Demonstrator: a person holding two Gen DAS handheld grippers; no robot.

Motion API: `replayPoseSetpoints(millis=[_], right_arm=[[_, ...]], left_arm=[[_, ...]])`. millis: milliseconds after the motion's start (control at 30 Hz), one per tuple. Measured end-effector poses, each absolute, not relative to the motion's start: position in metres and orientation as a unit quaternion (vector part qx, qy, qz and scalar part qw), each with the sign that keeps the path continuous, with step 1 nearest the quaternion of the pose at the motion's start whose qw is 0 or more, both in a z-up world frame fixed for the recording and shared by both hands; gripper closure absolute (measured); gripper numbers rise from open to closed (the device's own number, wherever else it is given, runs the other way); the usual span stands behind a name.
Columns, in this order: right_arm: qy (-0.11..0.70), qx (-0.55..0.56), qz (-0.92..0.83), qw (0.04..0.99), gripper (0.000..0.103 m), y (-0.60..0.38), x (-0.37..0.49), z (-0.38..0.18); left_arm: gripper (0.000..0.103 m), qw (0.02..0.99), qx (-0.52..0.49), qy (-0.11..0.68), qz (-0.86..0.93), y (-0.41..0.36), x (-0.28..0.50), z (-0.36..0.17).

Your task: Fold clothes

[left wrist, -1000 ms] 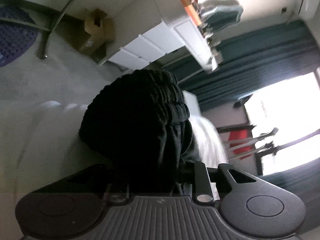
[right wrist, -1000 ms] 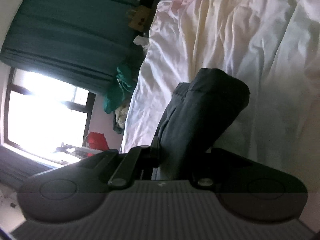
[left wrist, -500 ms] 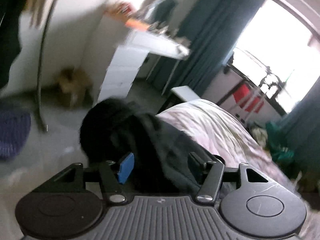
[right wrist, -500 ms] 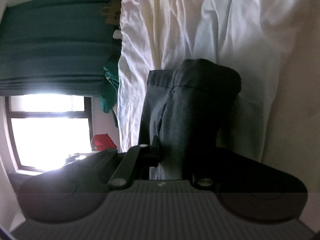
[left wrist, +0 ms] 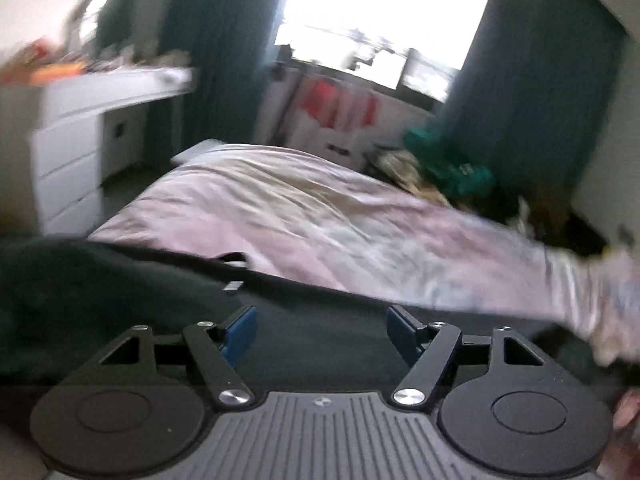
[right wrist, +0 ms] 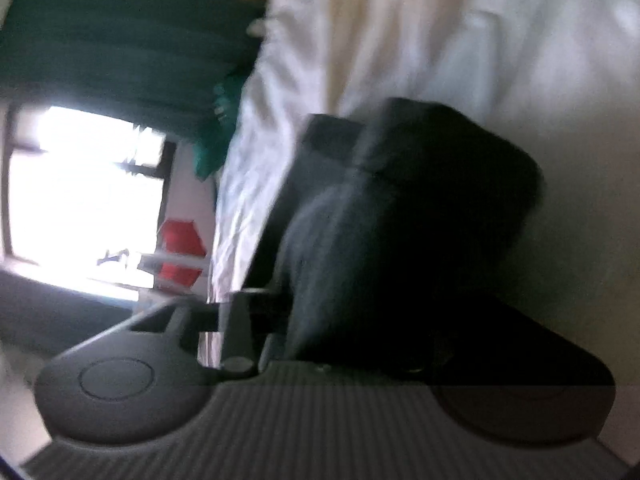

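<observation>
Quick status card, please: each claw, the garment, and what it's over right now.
left claw: open, blue pads apart, nothing between them
right claw: shut on the garment
garment: dark, bunched, sticking out ahead of the right claw; in the left view it lies spread under the open claw
bed: pale wrinkled cover, behind the garment
image: motion-blurred

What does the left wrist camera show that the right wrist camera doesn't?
Only the left wrist view shows the white drawer unit and the left gripper open, blue pads apart above the dark garment. Only the right wrist view shows the right gripper shut on a bunched part of that garment. Both show the pale bedding, the bright window, dark curtains and something red beneath the window.
</observation>
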State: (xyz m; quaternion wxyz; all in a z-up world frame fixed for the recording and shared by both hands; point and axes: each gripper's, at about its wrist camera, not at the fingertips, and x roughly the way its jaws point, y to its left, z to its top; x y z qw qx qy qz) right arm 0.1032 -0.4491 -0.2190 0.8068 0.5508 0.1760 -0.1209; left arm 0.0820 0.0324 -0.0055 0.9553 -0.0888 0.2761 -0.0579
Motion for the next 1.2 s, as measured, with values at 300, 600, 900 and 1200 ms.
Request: replayPoseSetpoints(millis=[300,600,900,1200], right_arm=[[0.16,0.494,-0.128,0.845,0.09,-0.439,0.111,-0.197],[0.206,0.435,-0.162,0.862,0.09,-0.431,0.124,-0.205],[0.167,0.278,-0.182,0.928,0.09,-0.368,0.139,-0.118],[0.09,-0.007,-0.064,0.994,0.09,-0.177,0.136,-0.06]], left_arm=[[0.03,0.943,-0.011,0.331,-0.033,0.003,0.108,-0.093],[0.029,0.94,0.036,0.338,-0.024,-0.007,0.102,-0.108],[0.028,0.946,0.049,0.319,-0.015,-0.008,0.096,-0.109],[0.027,0.945,-0.031,0.324,-0.016,0.023,0.091,-0.079]])
